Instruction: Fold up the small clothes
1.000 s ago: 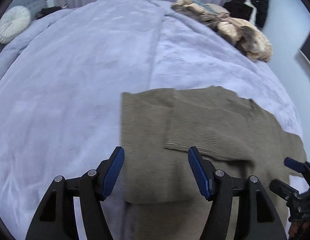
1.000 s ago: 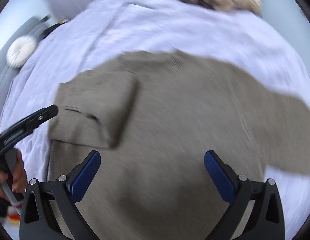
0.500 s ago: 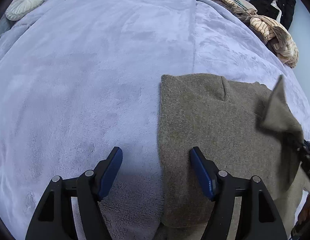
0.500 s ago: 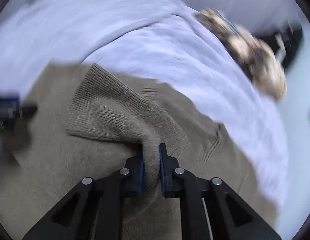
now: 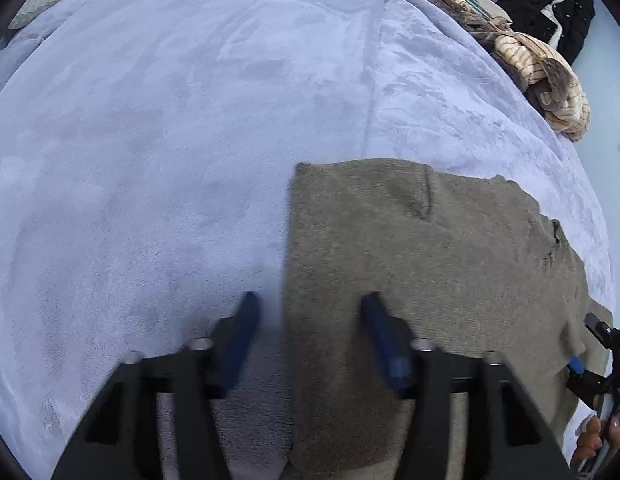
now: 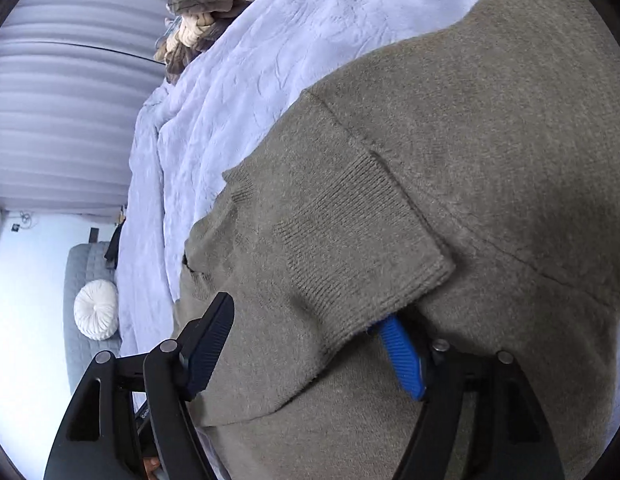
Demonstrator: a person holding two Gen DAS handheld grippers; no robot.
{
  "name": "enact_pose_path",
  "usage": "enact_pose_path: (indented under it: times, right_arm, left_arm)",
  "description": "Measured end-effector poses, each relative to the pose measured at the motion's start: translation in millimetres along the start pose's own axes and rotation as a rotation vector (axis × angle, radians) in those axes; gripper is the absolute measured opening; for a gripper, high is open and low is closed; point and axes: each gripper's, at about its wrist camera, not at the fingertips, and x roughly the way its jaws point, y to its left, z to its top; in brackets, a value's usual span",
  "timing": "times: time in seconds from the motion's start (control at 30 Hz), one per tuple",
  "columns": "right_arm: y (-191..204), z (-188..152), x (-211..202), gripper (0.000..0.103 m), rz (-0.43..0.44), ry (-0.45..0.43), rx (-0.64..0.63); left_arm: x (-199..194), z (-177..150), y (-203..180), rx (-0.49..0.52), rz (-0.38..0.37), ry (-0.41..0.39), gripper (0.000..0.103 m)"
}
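Since half a second earlier the right tongs (image 6: 310, 344) had opened, dropping the sleeve cuff (image 6: 349, 240) onto the olive sweater (image 5: 409, 280) near the bed's (image 5: 170, 140) right edge; the left tongs (image 5: 308, 344), closing, straddled its folded edge ungripped; a shallow pinch might slip and undo the fold.
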Motion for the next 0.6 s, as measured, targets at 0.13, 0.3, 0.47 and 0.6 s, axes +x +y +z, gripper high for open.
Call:
enact_pose_path:
  times: [0.13,0.3,0.47,0.6]
  right_arm:
    - [23.1,8.4,6.5,0.01,-0.066,0.03,-0.109]
    - [62.9,8.5,-3.5,0.009,-0.115,-0.017,-0.391]
    - [14.7,18.0,1.6,0.017,-0.288,0.026,-0.318]
    - [-16.6,8.7,-21.8,0.023,-0.251,0.013,-0.233]
  left_arm:
    - [-11.5,2.7,-14.8,0.095,0.023,-0.034,0.009]
    - [-5.3,0.5,-12.1,0.163,0.049,-0.037,0.01]
    - [-14.8,1.4,-8.4,0.151,0.083,-0.049,0.014]
    - [-29.9,-3.7,-2.1,0.142,0.098,-0.043,0.014]
